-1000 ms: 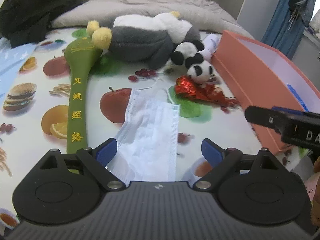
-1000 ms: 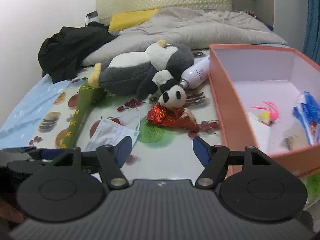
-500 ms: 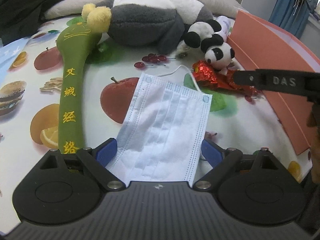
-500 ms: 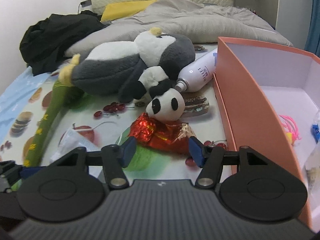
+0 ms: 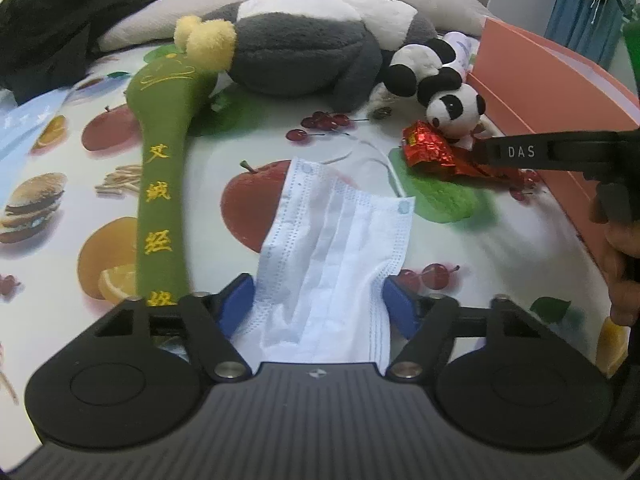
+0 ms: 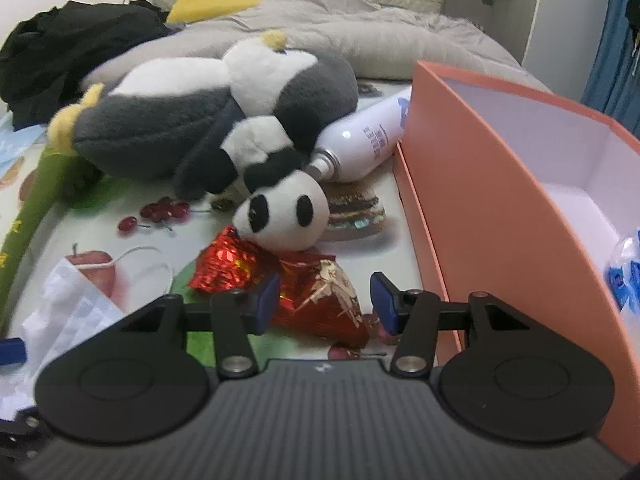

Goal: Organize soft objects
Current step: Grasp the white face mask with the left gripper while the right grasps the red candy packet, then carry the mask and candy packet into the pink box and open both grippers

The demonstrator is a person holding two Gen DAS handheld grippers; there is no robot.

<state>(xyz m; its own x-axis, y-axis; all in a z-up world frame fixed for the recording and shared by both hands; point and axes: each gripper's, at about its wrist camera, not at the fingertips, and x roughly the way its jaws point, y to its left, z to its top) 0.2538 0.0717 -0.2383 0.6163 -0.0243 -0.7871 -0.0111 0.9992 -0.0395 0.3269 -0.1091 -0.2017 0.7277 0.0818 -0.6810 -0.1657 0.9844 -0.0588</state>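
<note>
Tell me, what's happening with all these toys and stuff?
A person is tidying soft things on a fruit-print cloth. The left tongs are closing around a white face mask; the right tongs are closing around a red foil wrapper lying against a small panda plush. A pink box stands close by.

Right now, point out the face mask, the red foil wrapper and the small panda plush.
face mask [image 5: 336,248], left wrist view, middle of its pleated panel.
red foil wrapper [image 6: 316,300], right wrist view, crumpled body between the fingers.
small panda plush [image 6: 282,216], right wrist view, white face between the eye patches.
</note>
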